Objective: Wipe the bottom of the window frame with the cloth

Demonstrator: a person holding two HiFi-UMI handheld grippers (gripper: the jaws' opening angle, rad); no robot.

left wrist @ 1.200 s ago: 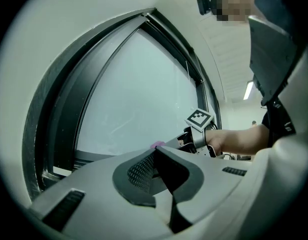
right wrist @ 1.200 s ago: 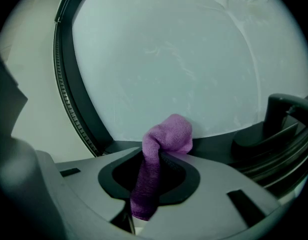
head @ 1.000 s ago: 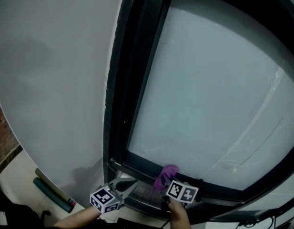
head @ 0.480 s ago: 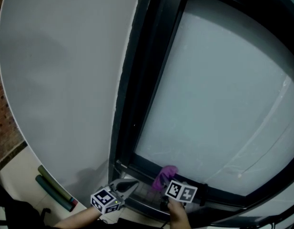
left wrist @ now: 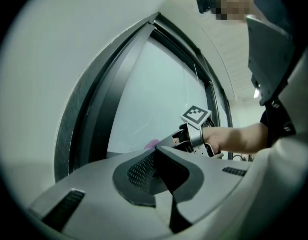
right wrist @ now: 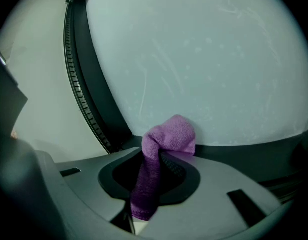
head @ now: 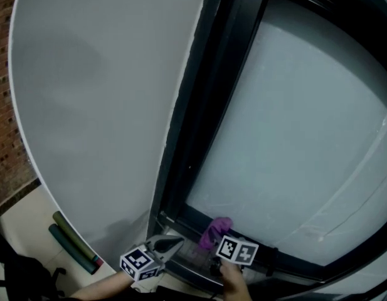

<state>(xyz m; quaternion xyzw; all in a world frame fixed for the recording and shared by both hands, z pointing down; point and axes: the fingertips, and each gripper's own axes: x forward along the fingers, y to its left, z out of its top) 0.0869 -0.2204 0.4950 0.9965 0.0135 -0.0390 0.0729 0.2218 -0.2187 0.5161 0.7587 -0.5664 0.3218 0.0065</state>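
At the foot of the dark metal window frame [head: 199, 137], where its bottom rail [right wrist: 243, 156] meets the left upright, both hand-held tools are gathered close together. Left of the frame stands a plain white wall [head: 99, 105], with a strip of red brick wall [head: 2, 105] at the far left edge and two dark green rolled tubes [head: 74, 243] lying on the pale floor below. A frosted glass pane [head: 293, 137] fills the frame, and its surface shows faint streaks. The right gripper [right wrist: 161, 159], held in a person's hand [head: 234, 281], points at the bottom rail; its jaws are clamped on a small purple cloth [right wrist: 171, 134]. The bunched upper end of the cloth presses against the joint between pane and rail, and its lower end hangs down between the jaws. Seen from the head view, the cloth [head: 216, 229] sits on the rail a short way right of the corner, just ahead of the right gripper's marker cube [head: 239, 251]. The left gripper [left wrist: 154, 156] hovers just beside the right one, nearer the wall. Its jaws are closed together on nothing, and they touch neither the cloth nor the frame.
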